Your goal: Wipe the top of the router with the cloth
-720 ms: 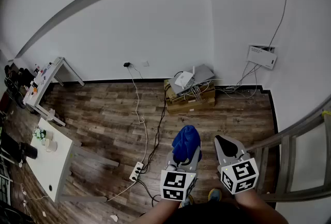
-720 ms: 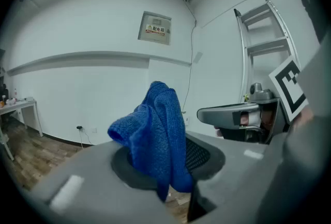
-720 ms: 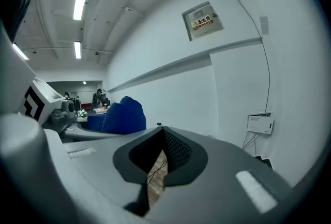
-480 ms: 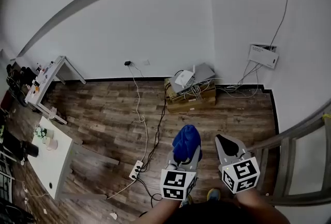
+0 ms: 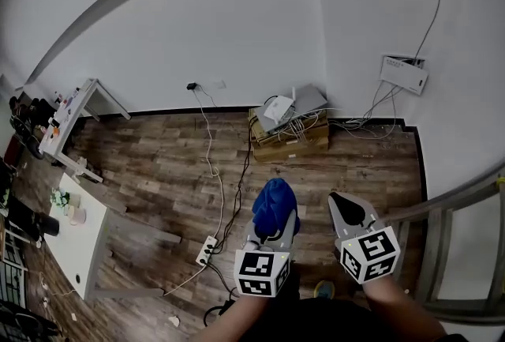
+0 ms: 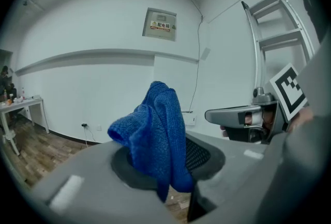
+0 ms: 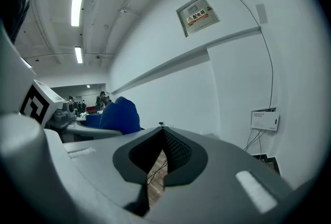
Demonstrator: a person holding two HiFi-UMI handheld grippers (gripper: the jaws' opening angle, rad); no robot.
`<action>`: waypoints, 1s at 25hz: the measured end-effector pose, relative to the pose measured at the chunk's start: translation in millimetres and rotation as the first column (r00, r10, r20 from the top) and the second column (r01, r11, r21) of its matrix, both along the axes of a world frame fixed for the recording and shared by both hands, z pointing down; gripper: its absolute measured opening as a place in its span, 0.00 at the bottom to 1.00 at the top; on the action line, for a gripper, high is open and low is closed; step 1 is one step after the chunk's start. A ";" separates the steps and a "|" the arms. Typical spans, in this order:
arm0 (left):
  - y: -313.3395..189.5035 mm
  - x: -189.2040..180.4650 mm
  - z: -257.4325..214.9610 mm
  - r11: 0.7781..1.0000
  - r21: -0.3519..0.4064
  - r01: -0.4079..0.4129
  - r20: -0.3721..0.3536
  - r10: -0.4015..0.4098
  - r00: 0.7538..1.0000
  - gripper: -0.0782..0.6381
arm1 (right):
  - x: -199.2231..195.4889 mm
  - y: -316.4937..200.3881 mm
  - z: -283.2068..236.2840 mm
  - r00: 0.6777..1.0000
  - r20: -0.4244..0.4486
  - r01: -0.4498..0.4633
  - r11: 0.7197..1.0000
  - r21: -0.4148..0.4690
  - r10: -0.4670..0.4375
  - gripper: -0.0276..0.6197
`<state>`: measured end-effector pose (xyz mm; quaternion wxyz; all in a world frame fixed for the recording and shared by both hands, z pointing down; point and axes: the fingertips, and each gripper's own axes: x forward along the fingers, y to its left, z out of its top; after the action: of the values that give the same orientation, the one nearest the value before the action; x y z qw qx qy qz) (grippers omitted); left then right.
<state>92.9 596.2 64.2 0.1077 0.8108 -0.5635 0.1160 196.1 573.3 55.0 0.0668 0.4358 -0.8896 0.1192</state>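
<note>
Cloth (image 5: 274, 204) held, router (image 5: 278, 109) not yet reached.
Left gripper (image 5: 271, 223) pinched it; right gripper (image 5: 346, 210) was pressed together, empty; next, I reckoned, closing in.

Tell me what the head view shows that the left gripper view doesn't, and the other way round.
Only the head view: the router on cardboard boxes by the wall, a power strip on the floor, a white table.
Only the left gripper view: a wall panel high up.
Both: the blue cloth clamped in the left gripper, and the right gripper beside it, jaws together and holding nothing.
</note>
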 end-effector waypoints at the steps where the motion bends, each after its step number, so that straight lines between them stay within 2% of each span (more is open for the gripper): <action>1: -8.4 -4.8 0.4 1.000 -0.001 0.004 -0.010 -0.004 1.000 0.43 | -4.0 -7.7 2.5 1.000 0.000 0.000 1.000 -0.002 0.000 0.08; 5: -47.9 -29.4 12.5 1.000 -0.013 0.001 -0.043 -0.002 0.999 0.43 | -29.3 -41.3 13.7 1.000 -0.014 -0.001 1.000 -0.013 0.001 0.08; 11: -164.3 -80.5 8.3 0.998 -0.006 -0.064 -0.089 0.064 0.994 0.43 | -83.0 -143.1 8.7 0.996 -0.069 -0.055 0.998 -0.019 0.054 0.08; 17: -264.4 -142.7 4.6 0.991 -0.004 -0.133 -0.101 0.132 0.986 0.43 | -154.3 -226.5 18.5 0.991 -0.095 -0.102 0.994 -0.049 0.097 0.08; 21: -298.9 -171.9 11.2 0.991 -0.020 -0.134 -0.107 0.131 0.986 0.43 | -187.1 -254.9 26.1 0.989 -0.123 -0.087 0.993 -0.074 0.078 0.08; 25: -328.0 -188.2 16.6 0.989 -0.046 -0.142 -0.130 0.135 0.982 0.43 | -200.8 -288.4 28.4 0.989 -0.125 -0.095 0.992 -0.084 0.084 0.08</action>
<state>-95.2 268.2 80.8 0.1572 0.8504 -0.4945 0.0872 -4.7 284.8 83.4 0.1349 0.4783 -0.8572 0.1351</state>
